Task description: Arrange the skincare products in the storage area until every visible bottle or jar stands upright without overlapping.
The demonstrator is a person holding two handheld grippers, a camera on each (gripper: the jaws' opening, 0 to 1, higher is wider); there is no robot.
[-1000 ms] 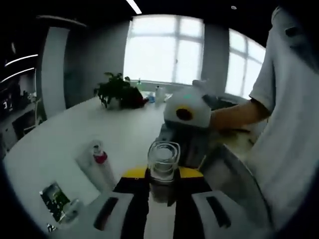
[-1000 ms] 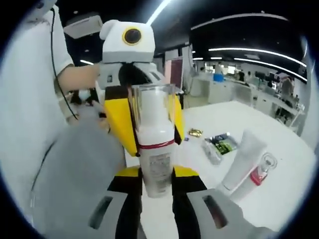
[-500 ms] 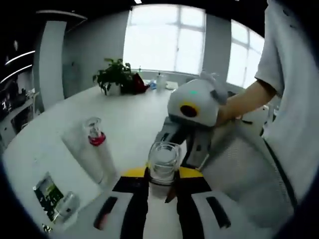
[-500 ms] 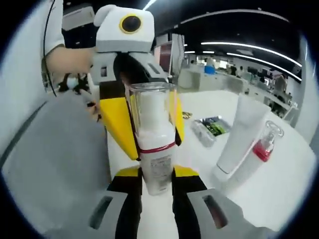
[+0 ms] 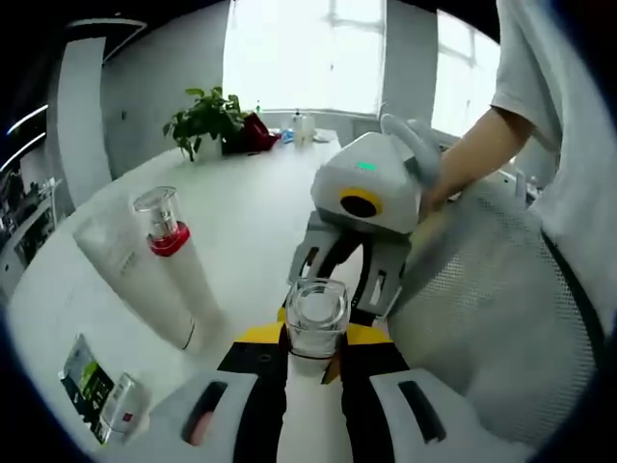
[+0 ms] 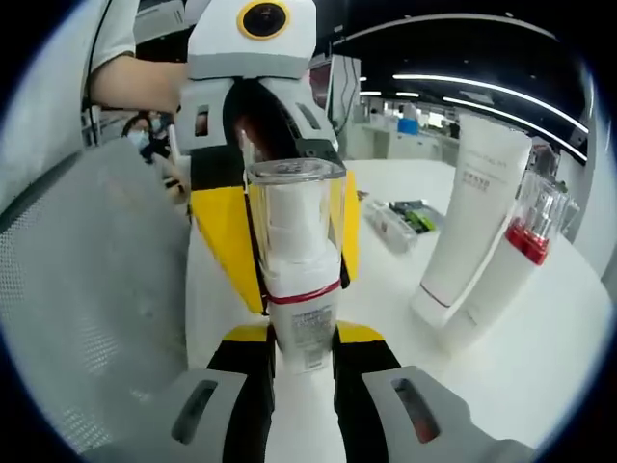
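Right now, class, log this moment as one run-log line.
left gripper: shut on white clear-capped bottle | right gripper: shut on same bottle | white tube, red-collared pump bottle: upright on white table

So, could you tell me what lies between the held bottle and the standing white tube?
In the right gripper view, only bare white table lies between the bottle and the white tube.

Left gripper (image 5: 310,362) and right gripper (image 6: 301,357) face each other, jaws closed on one bottle (image 6: 297,260) from opposite sides, yellow-and-black jaw pads pressed against its body. Right gripper seen from the left gripper view as a white housing above splayed grey fingers (image 5: 307,256), gripped by a bare forearm (image 5: 470,159) in a short white sleeve. Left gripper likewise held by a hand (image 6: 145,92) at upper left of the right gripper view.
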